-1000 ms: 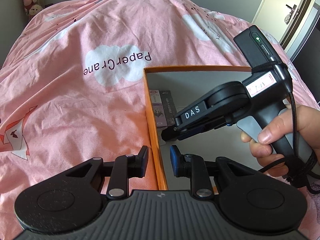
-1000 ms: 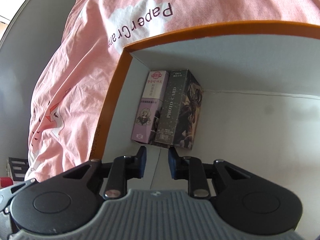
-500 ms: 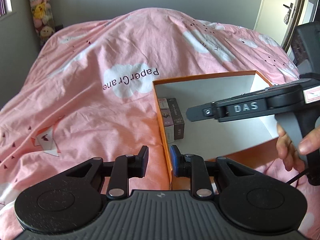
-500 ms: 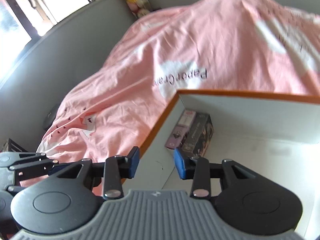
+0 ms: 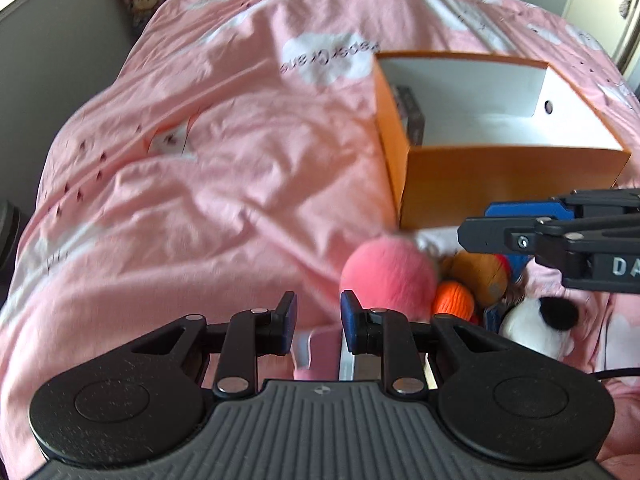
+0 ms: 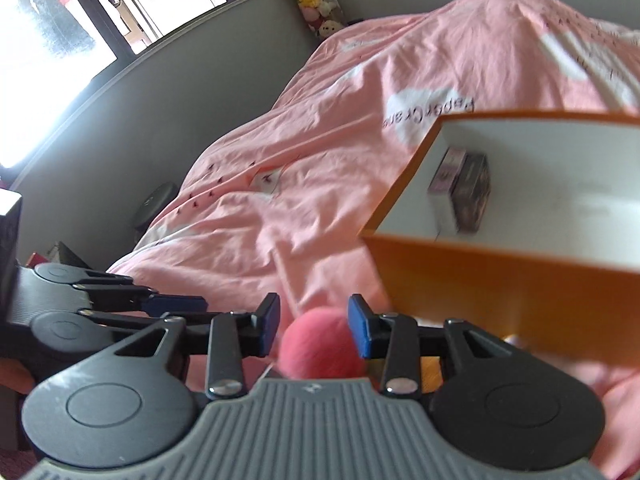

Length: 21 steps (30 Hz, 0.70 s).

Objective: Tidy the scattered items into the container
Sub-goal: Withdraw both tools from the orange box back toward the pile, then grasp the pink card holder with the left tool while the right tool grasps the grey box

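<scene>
While both grippers hung over the pile, the right gripper [image 6: 313, 324] stood open and empty, its gap framing the pink fuzzy ball [image 5: 390, 274], likely the next pick. That ball looked round, soft and woolly, lying at seven o'clock off the orange box [image 5: 508, 176] on the pink duvet [image 5: 200, 160]. Empty too, the left gripper [image 5: 319, 318] kept a narrow gap.

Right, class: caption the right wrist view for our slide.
Open right claw above a pink ball beside the orange box.
</scene>
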Each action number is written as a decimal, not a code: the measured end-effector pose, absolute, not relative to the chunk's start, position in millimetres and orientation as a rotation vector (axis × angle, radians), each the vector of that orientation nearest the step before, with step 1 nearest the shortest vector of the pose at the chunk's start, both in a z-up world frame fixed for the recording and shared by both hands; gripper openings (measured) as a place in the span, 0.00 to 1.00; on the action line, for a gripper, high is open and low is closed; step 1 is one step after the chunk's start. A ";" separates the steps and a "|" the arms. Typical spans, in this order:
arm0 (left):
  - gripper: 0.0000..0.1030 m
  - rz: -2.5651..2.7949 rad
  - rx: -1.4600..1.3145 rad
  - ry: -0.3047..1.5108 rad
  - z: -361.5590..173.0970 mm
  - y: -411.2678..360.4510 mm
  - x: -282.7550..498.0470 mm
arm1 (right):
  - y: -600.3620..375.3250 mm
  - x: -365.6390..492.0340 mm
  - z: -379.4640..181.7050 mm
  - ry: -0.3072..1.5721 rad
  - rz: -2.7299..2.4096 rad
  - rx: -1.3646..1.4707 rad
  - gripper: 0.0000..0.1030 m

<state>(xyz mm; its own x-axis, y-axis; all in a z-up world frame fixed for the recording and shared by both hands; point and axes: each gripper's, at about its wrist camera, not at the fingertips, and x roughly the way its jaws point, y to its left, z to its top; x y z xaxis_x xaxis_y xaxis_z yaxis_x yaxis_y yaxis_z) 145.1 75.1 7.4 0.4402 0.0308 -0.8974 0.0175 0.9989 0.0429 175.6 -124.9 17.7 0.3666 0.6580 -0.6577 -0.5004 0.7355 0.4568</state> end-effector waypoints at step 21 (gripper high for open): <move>0.30 0.035 -0.271 1.165 -68.2 119.3 104.5 | -94.0 145.7 -47.9 1.149 0.735 0.292 0.40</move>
<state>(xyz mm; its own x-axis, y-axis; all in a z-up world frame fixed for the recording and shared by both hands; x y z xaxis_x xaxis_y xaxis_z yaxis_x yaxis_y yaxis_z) 104.5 119.3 -68.2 0.3984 -0.1129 -0.9102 -0.1672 0.9668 -0.1931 145.8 -94.0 -47.9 0.2109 0.6611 -0.7200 -0.3767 0.7347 0.5643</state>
